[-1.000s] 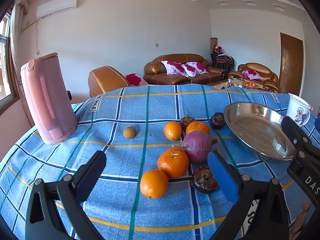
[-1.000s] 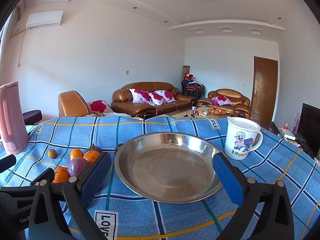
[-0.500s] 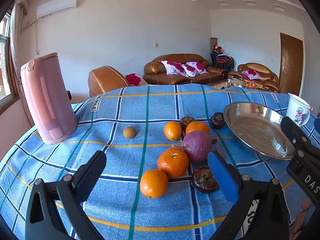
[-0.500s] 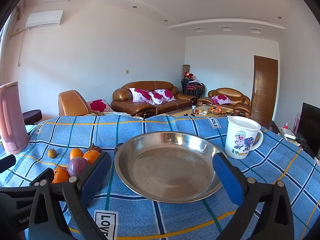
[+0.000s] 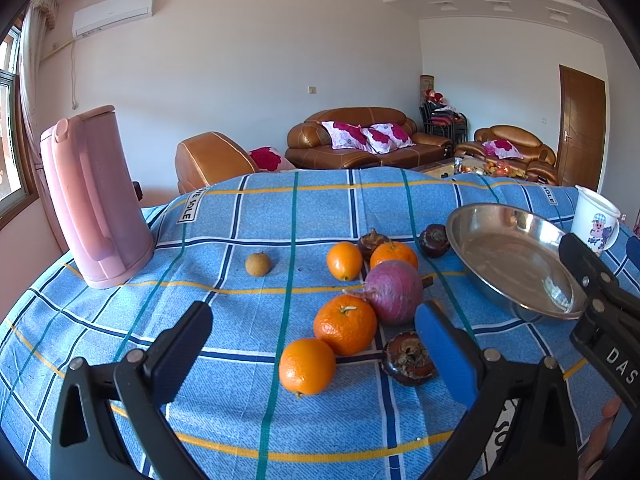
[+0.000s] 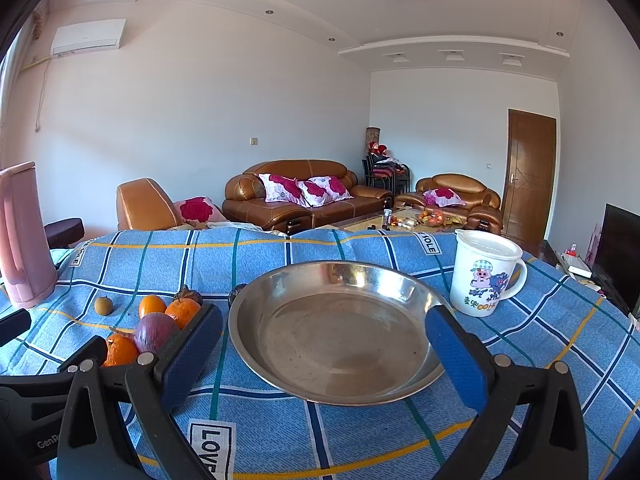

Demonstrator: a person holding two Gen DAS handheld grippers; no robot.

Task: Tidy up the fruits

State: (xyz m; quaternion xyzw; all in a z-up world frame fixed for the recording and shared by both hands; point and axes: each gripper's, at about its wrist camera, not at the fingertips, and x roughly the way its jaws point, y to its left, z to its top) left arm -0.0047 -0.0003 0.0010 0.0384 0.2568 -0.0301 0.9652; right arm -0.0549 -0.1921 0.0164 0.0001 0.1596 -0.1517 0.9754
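Several fruits lie on the blue checked cloth [image 5: 240, 216]: oranges [image 5: 307, 366] [image 5: 345, 330] [image 5: 344, 260], a purple round fruit [image 5: 394, 292], dark mangosteens [image 5: 408, 358] [image 5: 434, 235] and a small brown fruit [image 5: 258, 264]. An empty steel bowl [image 6: 340, 332] [image 5: 512, 256] stands to their right. My left gripper [image 5: 316, 354] is open, low over the near fruits, holding nothing. My right gripper [image 6: 324, 356] is open in front of the bowl, empty. The fruit cluster [image 6: 154, 330] shows left of it.
A pink kettle [image 5: 94, 196] [image 6: 22, 236] stands at the table's left. A white cartoon mug [image 6: 484, 276] [image 5: 596, 224] sits right of the bowl. Sofas and a door fill the room behind the table's far edge.
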